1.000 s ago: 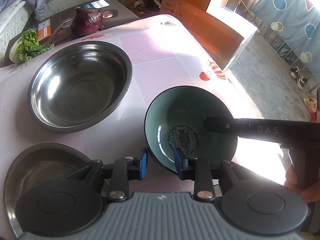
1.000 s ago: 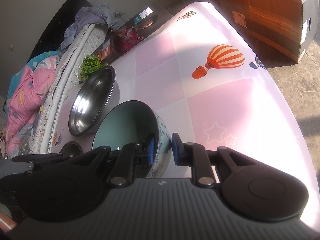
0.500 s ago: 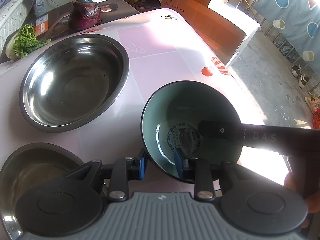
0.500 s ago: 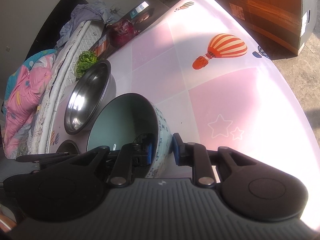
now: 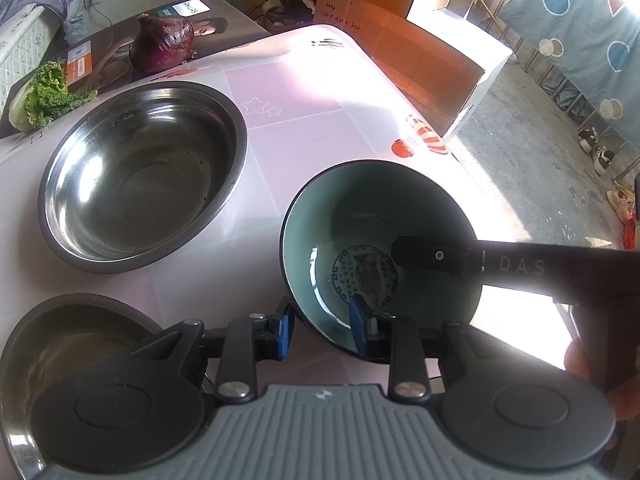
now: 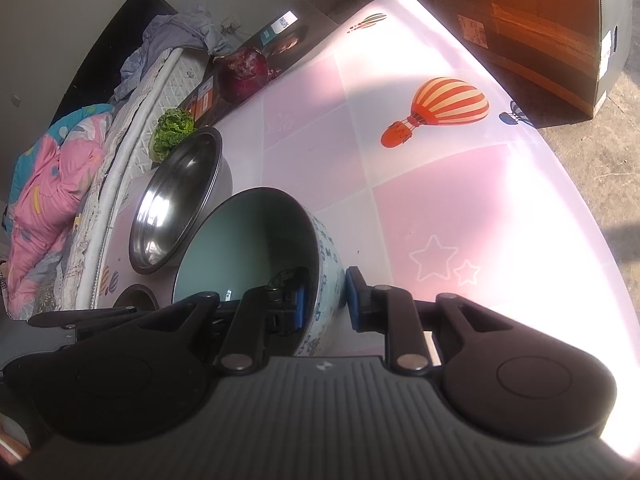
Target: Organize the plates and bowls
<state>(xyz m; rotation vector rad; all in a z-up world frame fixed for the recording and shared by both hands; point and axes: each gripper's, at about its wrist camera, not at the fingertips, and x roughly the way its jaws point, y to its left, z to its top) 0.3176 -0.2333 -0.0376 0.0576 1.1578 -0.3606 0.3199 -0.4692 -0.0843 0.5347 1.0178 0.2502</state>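
A ceramic bowl (image 5: 360,216), teal inside with a dark rim and a blue-patterned white outside (image 6: 330,264), hangs tilted just above the pink table (image 5: 304,128). My left gripper (image 5: 322,330) is shut on its near wall, one blue pad outside and one inside. My right gripper (image 6: 324,302) is shut on the opposite wall; its black finger (image 5: 436,256) reaches into the bowl from the right. A large steel bowl (image 5: 144,176) sits to the left, and a smaller steel bowl (image 5: 60,344) lies at the near left, partly hidden by my left gripper.
A purple onion (image 5: 164,48) and a leafy green (image 5: 44,96) lie at the table's far left edge. A big cardboard box (image 5: 420,52) stands on the floor beyond the right edge. A person's hand (image 5: 580,360) holds the right gripper. Bedding (image 6: 52,192) lies past the left side.
Both grippers keep their hold on the ceramic bowl. The surroundings shifted only slightly in both views.
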